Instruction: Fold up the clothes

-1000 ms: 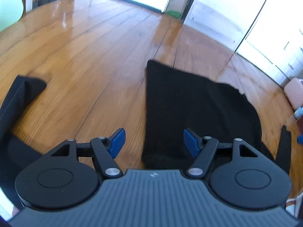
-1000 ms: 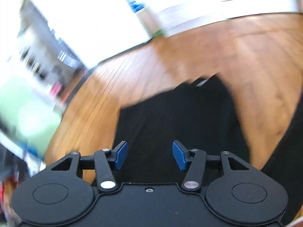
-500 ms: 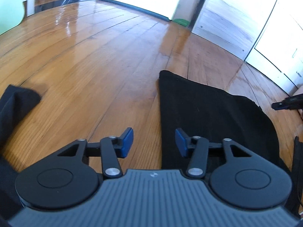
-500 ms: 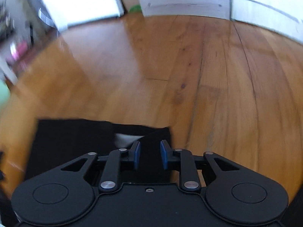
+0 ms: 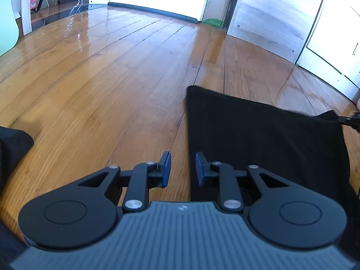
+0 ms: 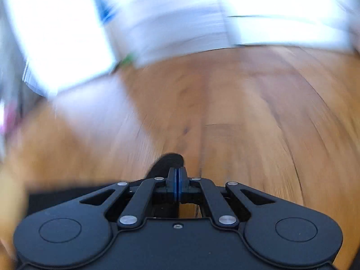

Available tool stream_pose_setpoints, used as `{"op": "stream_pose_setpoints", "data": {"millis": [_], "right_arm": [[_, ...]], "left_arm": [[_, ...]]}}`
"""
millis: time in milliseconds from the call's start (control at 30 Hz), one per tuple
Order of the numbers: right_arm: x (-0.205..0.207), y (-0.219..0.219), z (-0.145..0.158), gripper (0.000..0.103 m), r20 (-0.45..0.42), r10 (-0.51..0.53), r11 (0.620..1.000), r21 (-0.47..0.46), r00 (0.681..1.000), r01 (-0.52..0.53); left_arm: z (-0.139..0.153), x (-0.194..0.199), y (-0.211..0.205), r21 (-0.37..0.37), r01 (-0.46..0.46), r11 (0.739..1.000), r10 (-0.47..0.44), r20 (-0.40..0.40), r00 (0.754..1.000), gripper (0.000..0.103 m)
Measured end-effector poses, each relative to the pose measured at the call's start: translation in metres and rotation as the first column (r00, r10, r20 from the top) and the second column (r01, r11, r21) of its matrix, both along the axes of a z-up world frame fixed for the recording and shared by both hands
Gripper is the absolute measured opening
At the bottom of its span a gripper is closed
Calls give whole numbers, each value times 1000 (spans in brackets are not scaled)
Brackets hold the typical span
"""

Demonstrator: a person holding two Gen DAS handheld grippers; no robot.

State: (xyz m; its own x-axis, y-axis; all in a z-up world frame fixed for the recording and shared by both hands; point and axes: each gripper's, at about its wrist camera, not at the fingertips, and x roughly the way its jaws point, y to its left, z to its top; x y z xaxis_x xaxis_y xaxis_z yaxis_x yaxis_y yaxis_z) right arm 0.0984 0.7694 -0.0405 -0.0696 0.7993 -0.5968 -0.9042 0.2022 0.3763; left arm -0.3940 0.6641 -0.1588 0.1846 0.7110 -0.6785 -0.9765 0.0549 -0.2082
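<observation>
A black garment (image 5: 258, 139) lies flat on the wooden floor (image 5: 112, 85), filling the right half of the left wrist view. My left gripper (image 5: 182, 164) hovers over its near left edge. Its jaws are closing, with the cloth's edge under the gap and the blue pads (image 5: 165, 166) not pressing on it. At the far right corner of the garment, my right gripper (image 5: 352, 120) pinches a raised tip of cloth. The blurred right wrist view shows that gripper (image 6: 177, 175) shut, with a tuft of black garment (image 6: 168, 160) sticking out past the pads.
A second piece of black cloth (image 5: 13, 144) lies at the left edge. Behind the floor are a bright doorway with a dark threshold strip (image 5: 153, 12), a cardboard box (image 5: 216, 2), pale cupboard doors (image 5: 270, 18) and a white frame leg (image 5: 26, 6).
The left jaws have narrowed and that gripper has moved in over the garment's left edge. The right gripper swung across to the garment's corner and shut on it.
</observation>
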Motion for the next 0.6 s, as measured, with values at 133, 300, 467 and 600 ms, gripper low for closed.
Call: {"op": "stream_pose_setpoints", "data": {"millis": [133, 300, 467, 600], "right_arm": [[-8, -35, -18, 2, -137, -98, 992, 66, 986, 108], [-14, -23, -25, 2, -114, -77, 996, 45, 991, 82], [-22, -16, -1, 2, 51, 11, 998, 55, 999, -14], [-20, -17, 9, 2, 42, 61, 993, 97, 997, -65]], "left_arm": [[11, 17, -4, 9, 78, 997, -78, -31, 996, 23], [24, 41, 15, -12, 196, 981, -196, -71, 978, 24], [14, 63, 83, -101, 254, 962, -263, -83, 961, 24], [8, 78, 128, -146, 251, 957, -271, -142, 952, 23]]}}
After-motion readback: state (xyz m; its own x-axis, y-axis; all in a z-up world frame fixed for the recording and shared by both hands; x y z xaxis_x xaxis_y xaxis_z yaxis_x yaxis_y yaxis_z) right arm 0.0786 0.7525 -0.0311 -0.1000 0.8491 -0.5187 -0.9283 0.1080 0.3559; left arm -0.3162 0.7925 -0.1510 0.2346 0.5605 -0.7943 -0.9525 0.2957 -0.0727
